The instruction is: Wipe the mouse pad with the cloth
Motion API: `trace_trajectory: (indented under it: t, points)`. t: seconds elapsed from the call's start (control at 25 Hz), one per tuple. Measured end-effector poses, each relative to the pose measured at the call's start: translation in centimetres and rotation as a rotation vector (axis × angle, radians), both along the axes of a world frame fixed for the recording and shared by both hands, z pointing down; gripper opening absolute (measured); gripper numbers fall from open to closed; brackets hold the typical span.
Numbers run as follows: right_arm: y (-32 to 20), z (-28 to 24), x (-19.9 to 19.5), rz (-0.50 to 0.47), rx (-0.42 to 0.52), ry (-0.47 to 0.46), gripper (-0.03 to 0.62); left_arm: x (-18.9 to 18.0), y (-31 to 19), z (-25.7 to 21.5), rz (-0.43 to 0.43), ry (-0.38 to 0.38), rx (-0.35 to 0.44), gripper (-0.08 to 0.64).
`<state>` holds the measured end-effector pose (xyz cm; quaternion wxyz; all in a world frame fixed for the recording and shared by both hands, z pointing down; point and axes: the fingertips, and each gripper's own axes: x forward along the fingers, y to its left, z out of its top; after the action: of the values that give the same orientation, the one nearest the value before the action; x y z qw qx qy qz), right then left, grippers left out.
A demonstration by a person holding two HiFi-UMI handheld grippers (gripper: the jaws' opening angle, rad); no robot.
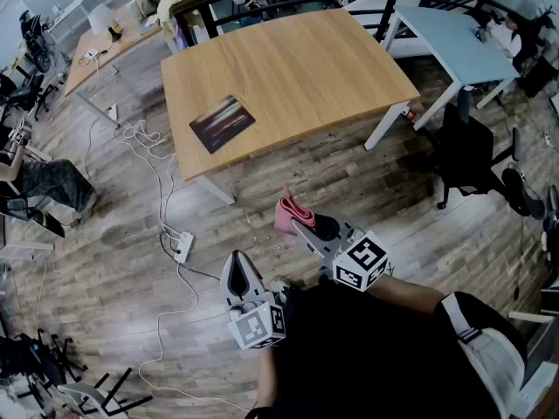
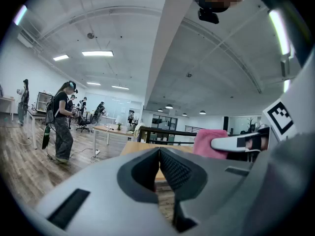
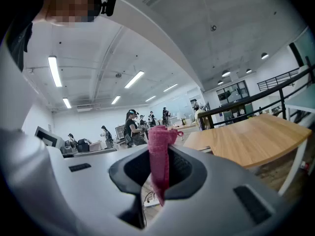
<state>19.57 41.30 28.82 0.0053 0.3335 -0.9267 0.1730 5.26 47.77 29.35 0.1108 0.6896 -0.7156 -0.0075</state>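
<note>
A dark mouse pad [image 1: 222,122] lies near the front left corner of the wooden table [image 1: 306,77]. My right gripper [image 1: 301,223] is shut on a pink cloth [image 1: 289,213], held over the floor short of the table; the cloth [image 3: 160,159] hangs pinched between the jaws in the right gripper view. My left gripper [image 1: 239,271] sits lower and to the left, shut with nothing in it; its jaws [image 2: 158,168] meet in the left gripper view, where the cloth [image 2: 209,141] shows to the right.
White cables and a power strip [image 1: 182,248] lie on the wood floor left of me. A black office chair [image 1: 467,147] stands at the right, beside a light blue desk [image 1: 454,42]. Several people stand among desks in the distance.
</note>
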Motion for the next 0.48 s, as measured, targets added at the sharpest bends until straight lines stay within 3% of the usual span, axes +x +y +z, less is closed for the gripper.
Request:
trace_trajectory:
  t: [0.48]
  points:
    - [0.98,-0.36,-0.64,0.018,0.003,0.005,0.066,-0.85,0.9,0.2,0.008,0.019,-0.002,0.023]
